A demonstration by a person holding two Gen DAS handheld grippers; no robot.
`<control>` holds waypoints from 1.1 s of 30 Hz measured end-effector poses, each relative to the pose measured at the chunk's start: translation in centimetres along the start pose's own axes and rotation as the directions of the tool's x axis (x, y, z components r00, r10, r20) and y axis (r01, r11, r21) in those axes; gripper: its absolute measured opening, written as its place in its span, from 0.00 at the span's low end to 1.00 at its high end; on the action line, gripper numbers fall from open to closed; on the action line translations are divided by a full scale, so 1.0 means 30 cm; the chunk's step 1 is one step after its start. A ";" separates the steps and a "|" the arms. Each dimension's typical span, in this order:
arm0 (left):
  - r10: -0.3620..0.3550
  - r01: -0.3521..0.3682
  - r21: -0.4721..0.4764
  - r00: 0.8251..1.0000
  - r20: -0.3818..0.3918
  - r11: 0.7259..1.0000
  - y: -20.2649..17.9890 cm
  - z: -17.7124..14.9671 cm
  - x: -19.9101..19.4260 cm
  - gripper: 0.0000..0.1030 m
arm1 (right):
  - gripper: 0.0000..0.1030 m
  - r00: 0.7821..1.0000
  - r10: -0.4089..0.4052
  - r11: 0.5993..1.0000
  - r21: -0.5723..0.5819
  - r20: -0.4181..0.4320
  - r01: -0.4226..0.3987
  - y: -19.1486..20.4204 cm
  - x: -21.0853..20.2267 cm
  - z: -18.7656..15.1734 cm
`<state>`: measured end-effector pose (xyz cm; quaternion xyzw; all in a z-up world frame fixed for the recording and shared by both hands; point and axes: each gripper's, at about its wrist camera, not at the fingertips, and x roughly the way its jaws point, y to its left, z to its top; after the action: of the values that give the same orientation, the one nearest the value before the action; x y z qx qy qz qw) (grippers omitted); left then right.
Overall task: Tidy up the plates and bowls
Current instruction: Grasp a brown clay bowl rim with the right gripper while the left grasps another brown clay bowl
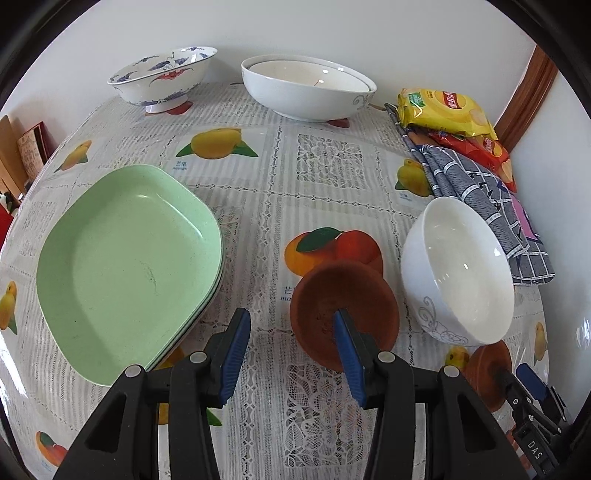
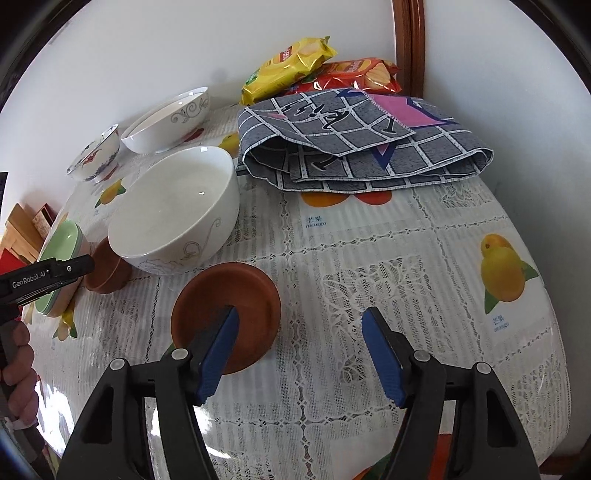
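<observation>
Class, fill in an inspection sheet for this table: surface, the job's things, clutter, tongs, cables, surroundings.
Surface: fruit-print lace tablecloth under clear film.
Job's things: stacked pale green square plates; two small terracotta saucers; plain white deep bowl; nested wide white bowls; blue-and-red patterned footed bowl.
Clutter: folded grey checked cloth; yellow snack bag; red snack bag.
Tongs: left tongs open, one finger over a saucer; right tongs open, one finger over the other saucer.
Cables: nothing seen.
Surroundings: white wall; brown wooden door frame.
</observation>
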<state>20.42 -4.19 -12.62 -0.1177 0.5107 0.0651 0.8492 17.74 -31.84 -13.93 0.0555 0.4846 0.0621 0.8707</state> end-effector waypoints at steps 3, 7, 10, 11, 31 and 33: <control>-0.003 0.002 -0.017 1.000 -0.021 1.000 0.007 0.000 0.034 0.43 | 0.61 1.000 -0.002 1.000 -0.021 -0.016 0.002 0.012 0.032 -0.007; 0.001 -0.001 -0.002 1.000 -0.028 1.000 -0.003 -0.001 0.058 0.43 | 0.60 1.000 -0.015 0.999 -0.030 -0.001 0.015 0.024 0.049 -0.011; 0.000 0.000 0.006 1.000 -0.027 1.000 -0.008 -0.004 0.069 0.43 | 0.58 1.000 -0.017 1.000 -0.019 0.015 0.017 0.021 0.057 -0.013; -0.002 0.002 0.001 1.000 -0.025 1.000 -0.006 -0.005 0.071 0.43 | 0.58 1.000 -0.017 1.000 -0.017 0.023 0.017 0.020 0.058 -0.015; -0.041 0.041 0.045 0.999 -0.005 0.998 -0.022 0.002 0.081 0.28 | 0.25 1.000 0.008 0.999 -0.034 0.026 -0.007 0.050 0.068 -0.012; -0.083 0.084 0.010 0.996 -0.023 0.996 -0.011 0.007 0.082 0.20 | 0.20 0.999 0.036 0.999 -0.023 0.021 -0.035 0.056 0.068 -0.011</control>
<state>21.83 -4.48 -14.67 -0.1351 0.5154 0.0254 0.8459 18.42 -29.85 -15.54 0.0549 0.4734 0.0824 0.8752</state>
